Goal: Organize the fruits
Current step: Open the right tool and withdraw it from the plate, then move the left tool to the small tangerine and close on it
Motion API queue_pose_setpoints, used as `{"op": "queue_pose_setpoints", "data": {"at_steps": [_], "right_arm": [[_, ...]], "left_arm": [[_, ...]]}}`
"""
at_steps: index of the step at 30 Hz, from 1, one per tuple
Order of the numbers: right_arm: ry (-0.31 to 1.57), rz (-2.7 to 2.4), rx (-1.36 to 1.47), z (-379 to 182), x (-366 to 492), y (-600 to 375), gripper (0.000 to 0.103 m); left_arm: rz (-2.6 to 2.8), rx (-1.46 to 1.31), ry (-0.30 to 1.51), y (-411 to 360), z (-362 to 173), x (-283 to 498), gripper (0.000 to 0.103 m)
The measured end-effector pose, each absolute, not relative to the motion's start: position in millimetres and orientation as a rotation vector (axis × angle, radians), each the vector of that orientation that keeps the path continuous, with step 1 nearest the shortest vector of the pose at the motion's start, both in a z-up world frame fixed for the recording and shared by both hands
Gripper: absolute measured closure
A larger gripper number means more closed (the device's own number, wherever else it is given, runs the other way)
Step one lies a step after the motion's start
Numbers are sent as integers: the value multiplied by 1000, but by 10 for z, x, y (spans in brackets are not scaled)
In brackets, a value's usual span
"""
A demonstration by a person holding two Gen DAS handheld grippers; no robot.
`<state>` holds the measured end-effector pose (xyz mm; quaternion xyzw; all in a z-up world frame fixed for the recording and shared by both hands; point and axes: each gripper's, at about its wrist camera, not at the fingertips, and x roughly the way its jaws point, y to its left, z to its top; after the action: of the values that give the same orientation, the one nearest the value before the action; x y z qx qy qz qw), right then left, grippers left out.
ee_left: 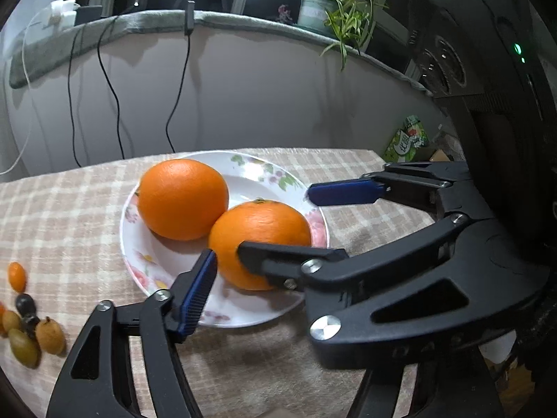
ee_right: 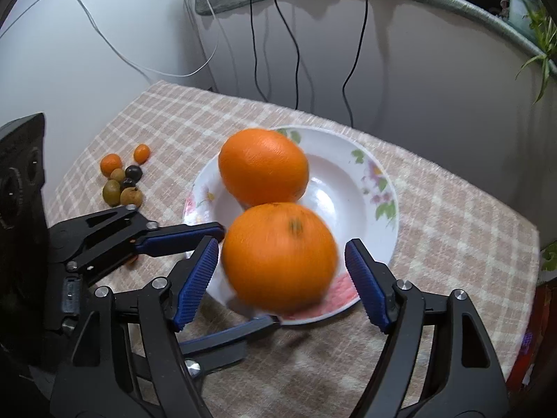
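two round oranges sit in a white floral china plate (ee_right: 379,209) on the checked-cloth desk (ee_right: 452,237); the right wrist view shows the right tongs (ee_right: 282,271) released, pads clear either side of the blurred near orange (ee_right: 278,254); the far orange (ee_left: 182,198) touches it; the left wrist view shows only one finger of the left tongs, so i cannot tell their state; small mixed fruits (ee_right: 122,177) lie beside the plate.

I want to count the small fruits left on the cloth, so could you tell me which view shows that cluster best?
The right wrist view shows the cluster of small fruits best: all of it sits clear on the checked cloth, left of the plate. In the left wrist view the cluster lies at the picture's left edge, partly cut off and distorted.
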<state>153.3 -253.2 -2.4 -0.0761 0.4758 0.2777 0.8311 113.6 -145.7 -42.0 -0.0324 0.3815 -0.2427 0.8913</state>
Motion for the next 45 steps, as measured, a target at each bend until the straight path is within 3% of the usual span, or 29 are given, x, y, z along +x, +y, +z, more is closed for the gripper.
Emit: {"op": "queue_pose_setpoints", "data": {"at_steps": [4, 24, 45], "right_arm": [[975, 565, -176, 62, 1524, -2569, 20], [887, 525, -150, 216, 1358, -2613, 19], [820, 647, -78, 330, 932, -2248, 19]], "left_arm": [[-501, -75, 779, -1398, -379, 1133, 33], [-463, -88, 747, -1005, -320, 893, 33], [-277, -135, 701, 139, -324, 587, 33]]}}
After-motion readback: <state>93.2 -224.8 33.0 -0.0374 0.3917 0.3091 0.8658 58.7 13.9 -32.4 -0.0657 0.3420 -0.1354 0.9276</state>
